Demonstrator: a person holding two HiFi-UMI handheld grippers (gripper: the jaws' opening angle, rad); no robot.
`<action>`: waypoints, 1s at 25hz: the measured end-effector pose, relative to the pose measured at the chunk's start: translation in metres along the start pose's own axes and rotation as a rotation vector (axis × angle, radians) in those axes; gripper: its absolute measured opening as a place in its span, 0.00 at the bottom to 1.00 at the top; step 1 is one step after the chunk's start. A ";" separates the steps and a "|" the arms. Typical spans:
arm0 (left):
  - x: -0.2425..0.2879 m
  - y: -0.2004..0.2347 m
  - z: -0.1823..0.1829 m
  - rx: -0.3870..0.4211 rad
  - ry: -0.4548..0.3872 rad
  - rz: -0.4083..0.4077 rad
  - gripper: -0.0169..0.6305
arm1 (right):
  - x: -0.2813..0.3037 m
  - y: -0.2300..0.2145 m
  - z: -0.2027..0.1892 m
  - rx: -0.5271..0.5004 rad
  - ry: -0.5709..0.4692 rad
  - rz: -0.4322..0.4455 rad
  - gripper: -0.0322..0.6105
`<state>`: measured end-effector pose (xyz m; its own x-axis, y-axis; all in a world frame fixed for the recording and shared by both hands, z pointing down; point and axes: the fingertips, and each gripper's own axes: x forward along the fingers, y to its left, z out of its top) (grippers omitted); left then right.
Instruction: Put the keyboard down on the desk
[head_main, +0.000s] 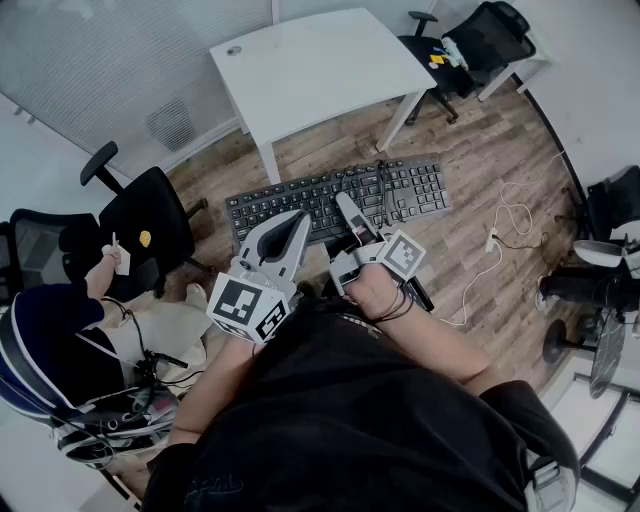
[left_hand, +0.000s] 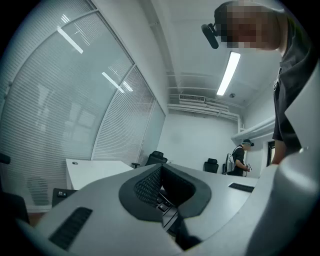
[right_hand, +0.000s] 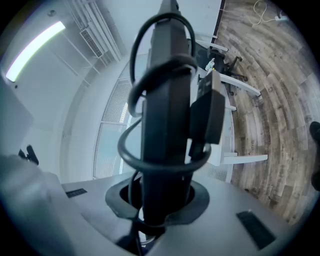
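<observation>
A black keyboard (head_main: 340, 195) hangs level above the wood floor, in front of the white desk (head_main: 310, 60). My right gripper (head_main: 350, 215) is shut on its near edge; in the right gripper view the keyboard (right_hand: 167, 100) stands up between the jaws (right_hand: 160, 200), with its cable (right_hand: 135, 80) looped round it and the plug (right_hand: 207, 115) hanging at its side. My left gripper (head_main: 290, 232) lies over the keyboard's near left edge. Its jaws (left_hand: 165, 195) are together, and a few keys show through the hollow between the pads. The desk (left_hand: 95, 172) is bare.
Black office chairs stand at the left (head_main: 140, 220) and behind the desk at the far right (head_main: 480, 40). A person (head_main: 50, 330) sits low at the left. A white cable (head_main: 505, 225) trails over the floor at the right, near dark gear (head_main: 600, 270).
</observation>
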<state>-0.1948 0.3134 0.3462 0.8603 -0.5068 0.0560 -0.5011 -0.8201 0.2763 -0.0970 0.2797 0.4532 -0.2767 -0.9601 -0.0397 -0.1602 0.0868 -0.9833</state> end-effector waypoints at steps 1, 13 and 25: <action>-0.003 -0.003 0.001 0.003 -0.001 0.004 0.05 | -0.003 0.003 -0.001 -0.001 0.004 0.002 0.20; 0.018 -0.011 0.007 0.005 0.010 0.008 0.05 | -0.005 0.001 0.019 0.031 -0.004 0.002 0.20; 0.102 0.005 0.011 0.002 0.028 0.000 0.05 | 0.038 -0.019 0.090 0.038 0.004 0.000 0.20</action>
<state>-0.1107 0.2546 0.3426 0.8623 -0.4995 0.0830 -0.5016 -0.8204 0.2744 -0.0187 0.2174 0.4547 -0.2806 -0.9590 -0.0390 -0.1237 0.0764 -0.9894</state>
